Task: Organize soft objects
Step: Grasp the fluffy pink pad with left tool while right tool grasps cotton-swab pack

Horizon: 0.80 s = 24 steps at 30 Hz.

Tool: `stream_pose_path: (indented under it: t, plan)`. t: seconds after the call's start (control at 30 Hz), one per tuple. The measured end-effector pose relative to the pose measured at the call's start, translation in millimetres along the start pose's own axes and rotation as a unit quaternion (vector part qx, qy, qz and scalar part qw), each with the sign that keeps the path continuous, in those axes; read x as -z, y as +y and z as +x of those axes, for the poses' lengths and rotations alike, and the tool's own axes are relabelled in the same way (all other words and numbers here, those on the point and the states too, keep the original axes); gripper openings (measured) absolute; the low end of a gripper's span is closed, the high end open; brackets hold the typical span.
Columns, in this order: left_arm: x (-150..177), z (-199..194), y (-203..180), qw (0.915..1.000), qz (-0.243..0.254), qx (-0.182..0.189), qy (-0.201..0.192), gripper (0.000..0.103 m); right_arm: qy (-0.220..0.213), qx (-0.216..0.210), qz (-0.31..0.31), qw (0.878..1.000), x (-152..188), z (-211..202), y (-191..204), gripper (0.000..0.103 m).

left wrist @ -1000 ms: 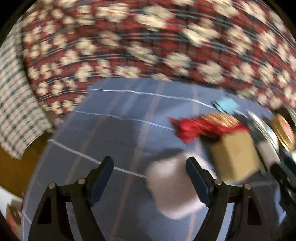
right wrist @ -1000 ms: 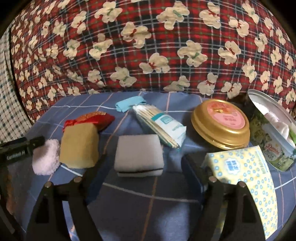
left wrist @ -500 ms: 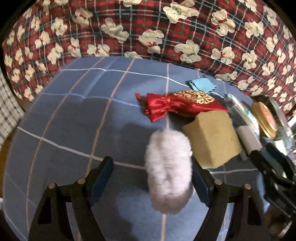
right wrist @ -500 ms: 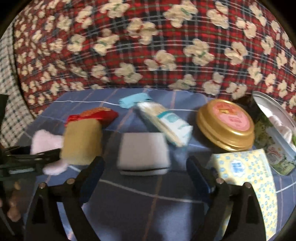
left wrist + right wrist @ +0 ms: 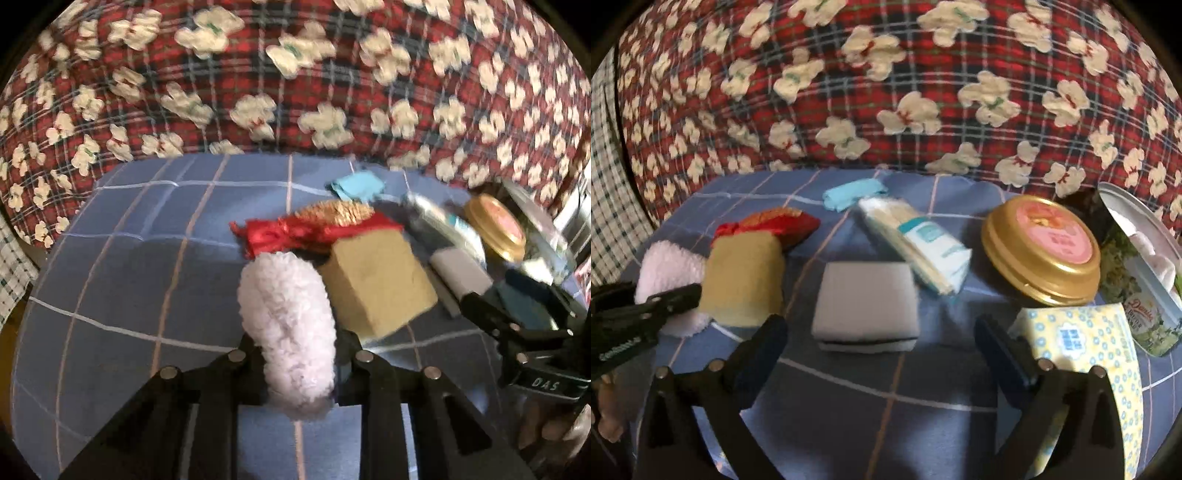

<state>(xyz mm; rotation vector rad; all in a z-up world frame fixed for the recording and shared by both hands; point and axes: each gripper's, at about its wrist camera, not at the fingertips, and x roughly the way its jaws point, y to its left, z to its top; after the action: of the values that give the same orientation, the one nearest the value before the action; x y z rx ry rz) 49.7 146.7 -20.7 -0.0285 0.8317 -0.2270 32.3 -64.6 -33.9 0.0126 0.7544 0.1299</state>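
Left wrist view shows the fluffy white plush pad [image 5: 286, 332] squeezed between the left gripper [image 5: 295, 354], whose jaws have just closed on its lower end above the blue checked cloth [image 5: 110, 277]; it looks light and squashy, so a mid-body pinch should hold. Beside it stands the tan sponge block [image 5: 376, 280]. The right gripper [image 5: 879, 332], jaws just spread wide and empty, faces the white-and-grey sponge [image 5: 866, 306].

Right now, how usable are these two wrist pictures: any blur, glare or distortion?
Left wrist view: motion blur smears the right side, the gold lid and floral quilt; the fluffy white pad stays fairly sharp. Right wrist view: mild softness, the white sponge slightly blurred, dim warm light. Both show strong fisheye bending and dark corners.
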Motion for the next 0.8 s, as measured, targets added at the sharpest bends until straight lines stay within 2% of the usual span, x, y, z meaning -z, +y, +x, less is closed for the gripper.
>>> stream_pose_path:
  t: [0.1, 0.17, 0.23, 0.33, 0.37, 0.5, 0.6, 0.8]
  plan:
    - [-4.7, -15.7, 5.0, 0.9986, -0.007, -0.018, -0.049, 0.025, -0.038, -0.039, 0.037, 0.998, -5.2, -18.7, -10.8, 0.103]
    - [-7.0, -26.0, 7.9, 0.9967, -0.016, -0.008, -0.079, 0.025, -0.075, -0.031, 0.041, 0.996, -12.1, -32.2, -13.2, 0.103]
    - [-8.4, -36.9, 7.8, 0.9938, -0.020, 0.007, -0.109, 0.025, -0.078, -0.008, 0.025, 0.997, -22.6, -30.8, -10.1, 0.103]
    - [-9.9, -49.0, 2.3, 0.9894, -0.009, 0.014, -0.144, 0.025, -0.055, 0.002, -0.002, 0.998, -39.9, -13.5, -9.9, 0.097]
    - [-9.9, -51.0, 1.4, 0.9884, -0.007, 0.017, -0.151, 0.025, -0.045, 0.006, -0.009, 0.999, -44.7, -6.6, -11.3, 0.089]
    - [-11.2, -50.5, 0.5, 0.9888, -0.005, 0.028, -0.147, 0.025, 0.032, 0.008, -0.013, 0.999, -63.4, 34.8, -16.4, 0.072]
    - [-10.3, -45.4, -0.7, 0.9906, -0.004, 0.025, -0.134, 0.025, 0.070, 0.018, -0.008, 0.997, -66.4, 55.2, -16.8, 0.072]
    - [-9.6, -41.8, -0.9, 0.9917, -0.004, 0.029, -0.126, 0.025, 0.129, 0.081, -0.007, 0.988, -64.4, 89.8, -16.8, 0.074]
